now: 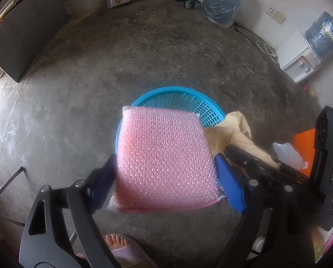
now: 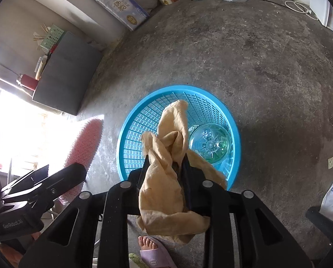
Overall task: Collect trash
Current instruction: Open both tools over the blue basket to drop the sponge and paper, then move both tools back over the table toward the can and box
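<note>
We hold two pieces of trash above the blue basket (image 2: 130, 129), ready to drop them. The left gripper (image 1: 164, 174) grasps a pink bubble-wrap sheet (image 1: 164, 156) between its blue fingers (image 1: 230, 185); the right gripper (image 2: 164, 169) is clenched on a tan plastic bag (image 2: 166, 192). A clear bottle (image 2: 209, 144) already lies in the basket. Next, we judge, each load must sit over the opening before release. The sheet hides most of the basket from the left wrist
</note>
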### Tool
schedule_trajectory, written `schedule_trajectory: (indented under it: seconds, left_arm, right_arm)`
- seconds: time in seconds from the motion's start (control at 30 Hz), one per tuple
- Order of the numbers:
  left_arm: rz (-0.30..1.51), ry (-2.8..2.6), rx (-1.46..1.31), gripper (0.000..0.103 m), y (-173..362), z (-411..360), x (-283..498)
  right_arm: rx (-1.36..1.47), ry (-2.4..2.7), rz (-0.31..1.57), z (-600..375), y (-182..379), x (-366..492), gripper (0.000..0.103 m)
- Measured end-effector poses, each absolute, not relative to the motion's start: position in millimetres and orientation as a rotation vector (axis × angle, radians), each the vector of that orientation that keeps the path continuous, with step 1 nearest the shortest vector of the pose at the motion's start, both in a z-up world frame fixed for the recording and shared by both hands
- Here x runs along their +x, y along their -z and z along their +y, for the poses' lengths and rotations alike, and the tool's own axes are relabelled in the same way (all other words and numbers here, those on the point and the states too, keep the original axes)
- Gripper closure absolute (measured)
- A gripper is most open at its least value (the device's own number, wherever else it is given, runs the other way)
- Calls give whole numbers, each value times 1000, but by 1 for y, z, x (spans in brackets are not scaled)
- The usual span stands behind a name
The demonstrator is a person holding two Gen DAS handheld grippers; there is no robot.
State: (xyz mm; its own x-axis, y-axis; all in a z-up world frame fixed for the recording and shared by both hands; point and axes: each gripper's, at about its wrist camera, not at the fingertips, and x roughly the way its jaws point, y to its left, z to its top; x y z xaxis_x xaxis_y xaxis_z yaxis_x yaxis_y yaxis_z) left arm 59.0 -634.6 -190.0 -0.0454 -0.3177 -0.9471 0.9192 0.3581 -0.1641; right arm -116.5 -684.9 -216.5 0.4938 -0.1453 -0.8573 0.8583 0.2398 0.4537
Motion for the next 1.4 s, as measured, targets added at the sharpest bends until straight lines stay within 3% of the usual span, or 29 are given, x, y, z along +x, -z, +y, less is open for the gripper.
schedule_trajectory:
  seconds: [0.37, 0.73, 1.03, 1.4]
  left_arm:
    - [1223, 1120, 586, 20, 182, -634, 72]
    - [1123, 1165, 474, 20, 104, -604, 73]
    - [1007, 1245, 348, 20, 23, -525, 63]
    - [895, 1134, 275, 16, -27, -368, 58]
  right_arm:
    - [1113, 811, 748, -694, 227, -109, 48]
    - [1069, 842, 675, -675, 194, -132, 47]
    - [987, 829, 626, -612, 138, -157, 47]
    - [826, 772, 680, -518, 74, -151, 28]
